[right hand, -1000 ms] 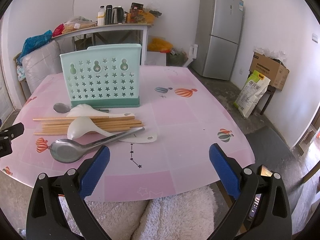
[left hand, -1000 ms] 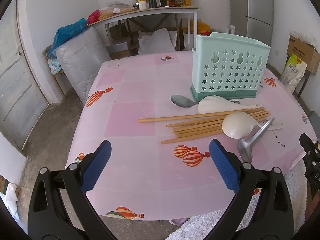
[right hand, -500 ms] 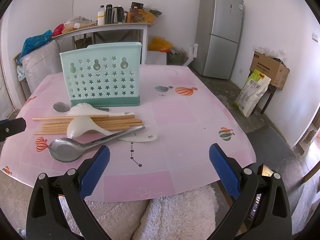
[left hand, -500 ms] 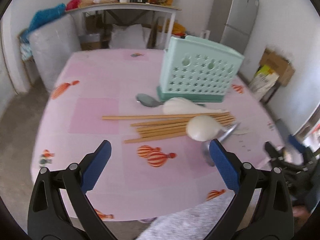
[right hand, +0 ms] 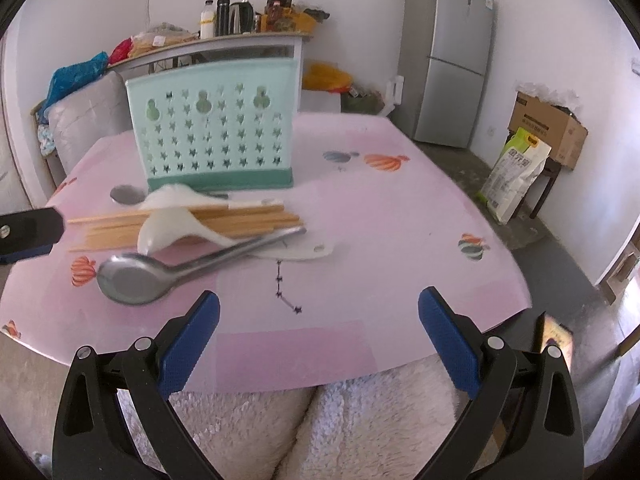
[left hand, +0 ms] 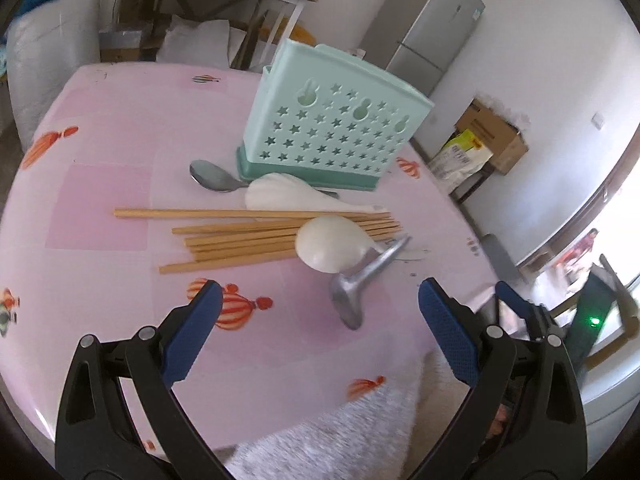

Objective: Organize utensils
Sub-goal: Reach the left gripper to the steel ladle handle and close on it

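Note:
A mint green utensil holder (left hand: 332, 132) with star holes stands on the pink table (left hand: 100, 152); it also shows in the right wrist view (right hand: 216, 128). In front of it lie several wooden chopsticks (left hand: 240, 236), two white plastic spoons (left hand: 332, 244) (left hand: 288, 200), a large metal spoon (right hand: 136, 280) and a small metal spoon (left hand: 212, 176). My left gripper (left hand: 316, 332) is open and empty, just short of the large metal spoon (left hand: 356, 288). My right gripper (right hand: 320, 332) is open and empty over the table's near edge.
A white fluffy cloth (right hand: 320, 420) lies below the table's near edge. Behind the table stand a cluttered side table (right hand: 224, 40), a grey fridge (right hand: 448, 56), a cardboard box (right hand: 548, 128) and a sack (right hand: 512, 176).
My left gripper has swung right and moved closer to the utensil pile. My right gripper has moved forward a little towards the table. Nothing on the table has moved.

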`<state>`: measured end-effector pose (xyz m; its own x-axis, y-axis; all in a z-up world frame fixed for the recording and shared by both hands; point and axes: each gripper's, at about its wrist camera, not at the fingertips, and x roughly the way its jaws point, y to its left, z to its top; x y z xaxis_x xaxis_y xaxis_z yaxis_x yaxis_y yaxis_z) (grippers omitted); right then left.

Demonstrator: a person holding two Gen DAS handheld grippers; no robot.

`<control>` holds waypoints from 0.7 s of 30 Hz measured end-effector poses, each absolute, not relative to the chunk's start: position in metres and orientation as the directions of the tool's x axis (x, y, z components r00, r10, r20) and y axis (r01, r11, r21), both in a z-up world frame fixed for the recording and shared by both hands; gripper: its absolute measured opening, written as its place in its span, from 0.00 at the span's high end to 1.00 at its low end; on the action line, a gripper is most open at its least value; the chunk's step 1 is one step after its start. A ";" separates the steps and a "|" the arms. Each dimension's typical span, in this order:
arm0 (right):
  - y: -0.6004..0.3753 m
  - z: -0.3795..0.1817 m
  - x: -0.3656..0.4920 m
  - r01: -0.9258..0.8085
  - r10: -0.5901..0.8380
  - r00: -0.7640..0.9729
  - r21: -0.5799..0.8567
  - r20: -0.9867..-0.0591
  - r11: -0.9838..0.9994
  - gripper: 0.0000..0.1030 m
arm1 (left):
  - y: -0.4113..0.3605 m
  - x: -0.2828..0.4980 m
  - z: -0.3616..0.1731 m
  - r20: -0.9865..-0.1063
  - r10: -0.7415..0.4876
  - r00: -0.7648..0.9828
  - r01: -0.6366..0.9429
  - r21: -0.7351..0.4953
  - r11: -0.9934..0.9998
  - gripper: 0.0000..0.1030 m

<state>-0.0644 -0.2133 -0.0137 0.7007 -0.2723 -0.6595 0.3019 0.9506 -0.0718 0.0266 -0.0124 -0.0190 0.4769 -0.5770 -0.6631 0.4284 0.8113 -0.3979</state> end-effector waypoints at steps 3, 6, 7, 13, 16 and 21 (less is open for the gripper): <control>-0.212 -0.024 -0.062 0.288 -0.256 0.689 -0.069 -0.677 0.955 0.06 | -0.028 0.028 -0.027 -0.684 -0.593 0.425 0.519 -0.353 0.779 0.08; -0.212 -0.031 -0.060 0.278 -0.255 0.679 -0.080 -0.689 0.957 0.06 | -0.043 0.025 -0.038 -0.725 -0.560 0.402 0.566 -0.284 0.774 0.08; -0.212 -0.033 -0.060 0.276 -0.254 0.677 -0.081 -0.690 0.958 0.06 | -0.047 0.025 -0.042 -0.734 -0.559 0.387 0.570 -0.286 0.770 0.08; -0.216 -0.043 -0.058 0.255 -0.220 0.675 -0.057 -0.704 0.965 0.06 | -0.053 0.031 -0.054 -0.756 -0.555 0.347 0.557 -0.310 0.770 0.37; -0.216 -0.045 -0.057 0.242 -0.200 0.680 -0.042 -0.705 0.969 0.06 | -0.052 0.033 -0.056 -0.756 -0.544 0.365 0.542 -0.302 0.784 0.51; -0.217 -0.045 -0.055 0.234 -0.182 0.682 -0.024 -0.708 0.972 0.06 | -0.058 0.035 -0.056 -0.765 -0.509 0.395 0.536 -0.258 0.804 0.67</control>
